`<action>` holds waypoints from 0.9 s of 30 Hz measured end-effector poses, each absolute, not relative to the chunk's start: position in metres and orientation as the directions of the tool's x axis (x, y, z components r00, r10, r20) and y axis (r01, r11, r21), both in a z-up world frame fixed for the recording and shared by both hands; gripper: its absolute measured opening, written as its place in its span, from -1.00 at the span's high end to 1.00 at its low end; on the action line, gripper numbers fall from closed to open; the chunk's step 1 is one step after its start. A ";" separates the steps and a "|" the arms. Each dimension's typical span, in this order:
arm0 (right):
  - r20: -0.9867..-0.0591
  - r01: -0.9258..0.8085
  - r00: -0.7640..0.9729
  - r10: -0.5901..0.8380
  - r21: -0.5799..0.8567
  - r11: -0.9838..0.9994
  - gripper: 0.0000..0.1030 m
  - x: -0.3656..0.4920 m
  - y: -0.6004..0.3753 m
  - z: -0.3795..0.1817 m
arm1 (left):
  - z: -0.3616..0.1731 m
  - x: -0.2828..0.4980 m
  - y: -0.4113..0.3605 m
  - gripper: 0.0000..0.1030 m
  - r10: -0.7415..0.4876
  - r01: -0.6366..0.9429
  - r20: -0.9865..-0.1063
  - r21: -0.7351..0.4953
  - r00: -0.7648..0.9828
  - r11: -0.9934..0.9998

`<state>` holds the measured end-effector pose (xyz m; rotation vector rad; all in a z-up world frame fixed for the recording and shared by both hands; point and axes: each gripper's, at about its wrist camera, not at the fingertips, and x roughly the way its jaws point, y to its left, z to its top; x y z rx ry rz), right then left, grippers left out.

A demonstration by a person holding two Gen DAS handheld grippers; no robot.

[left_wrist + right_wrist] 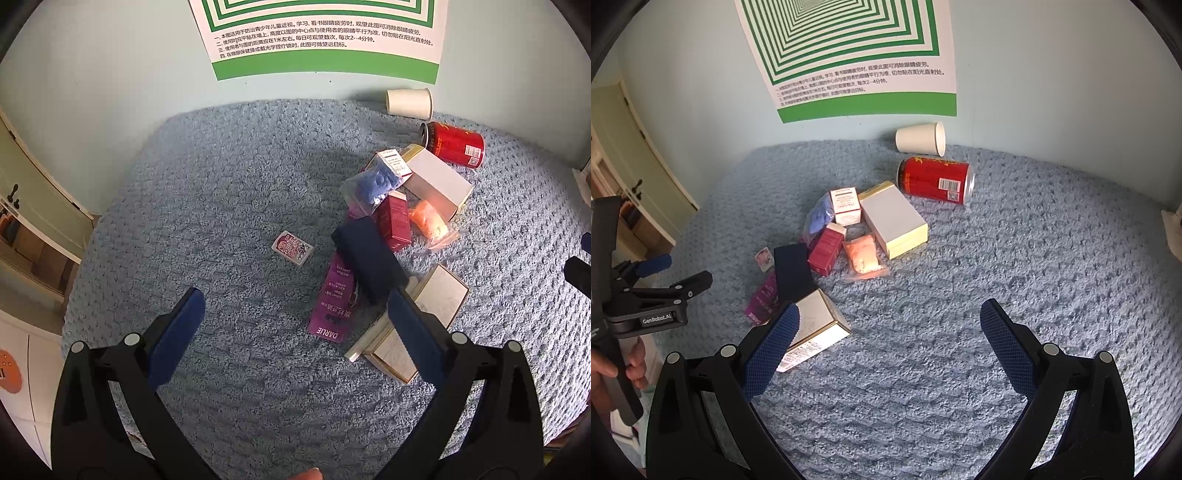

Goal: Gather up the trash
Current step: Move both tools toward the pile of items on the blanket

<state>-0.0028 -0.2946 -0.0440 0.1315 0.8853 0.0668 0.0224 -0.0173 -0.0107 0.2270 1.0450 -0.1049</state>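
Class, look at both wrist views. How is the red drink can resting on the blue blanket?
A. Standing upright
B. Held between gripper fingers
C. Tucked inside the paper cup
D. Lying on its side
D. The red can lies on its side on the blanket, just in front of the tipped paper cup.

Your left wrist camera looks steeply down over the blue carpet (229, 206) toward the wall poster (325, 40), close above the litter. Your right wrist camera sits to its right, a little farther back, facing the same wall (the left gripper (659, 278) shows at its left edge). Both views share the red can (456, 144) (934, 179), the paper cup (409, 103) (920, 138) and the scattered boxes.
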 end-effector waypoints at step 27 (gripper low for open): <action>-0.808 -0.078 0.553 0.205 0.195 0.978 -0.88 0.070 -0.305 -0.075 | -0.062 0.083 -0.051 -0.87 -0.056 0.269 -0.942 0.037 0.330 0.962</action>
